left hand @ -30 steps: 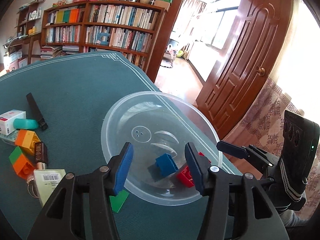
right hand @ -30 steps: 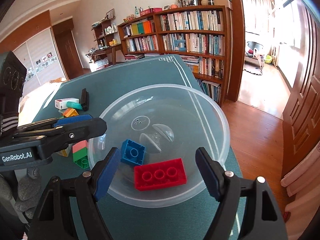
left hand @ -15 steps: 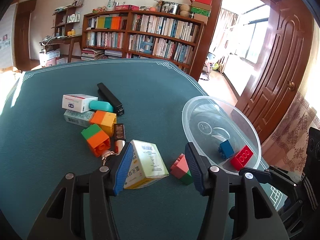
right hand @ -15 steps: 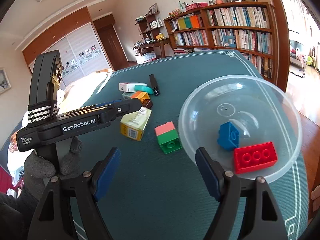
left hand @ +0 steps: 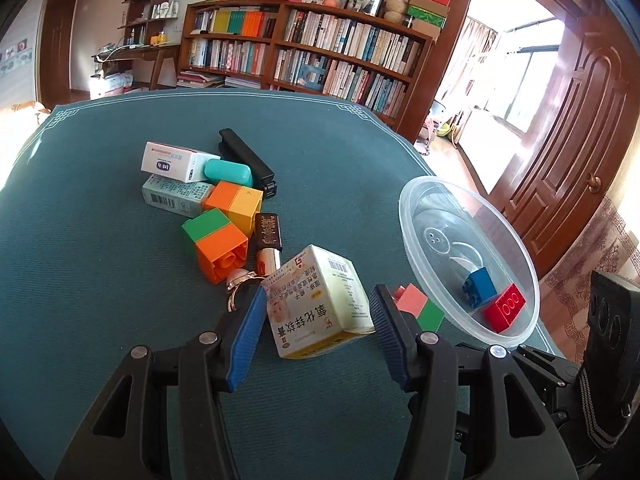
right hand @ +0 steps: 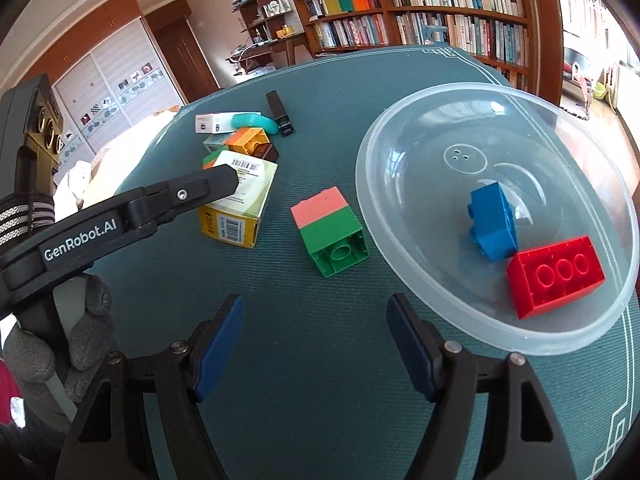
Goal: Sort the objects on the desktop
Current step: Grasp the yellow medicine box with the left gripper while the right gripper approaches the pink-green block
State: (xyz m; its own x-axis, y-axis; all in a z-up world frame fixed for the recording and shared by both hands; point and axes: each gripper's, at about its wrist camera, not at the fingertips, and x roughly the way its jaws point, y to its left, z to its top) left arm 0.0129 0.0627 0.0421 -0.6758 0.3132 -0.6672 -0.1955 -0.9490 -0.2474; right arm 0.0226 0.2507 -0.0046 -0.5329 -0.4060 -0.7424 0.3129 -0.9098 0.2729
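Beside left-view box (left hand: 318,302): ring (left hand: 240,280)

I worked in a home study: full bookshelves (left hand: 320,56) at the far wall, panelled wooden door (left hand: 568,128) right.

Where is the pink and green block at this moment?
The pink and green block lies on the teal table, centre of the right wrist view, between the yellow box and the clear bowl.
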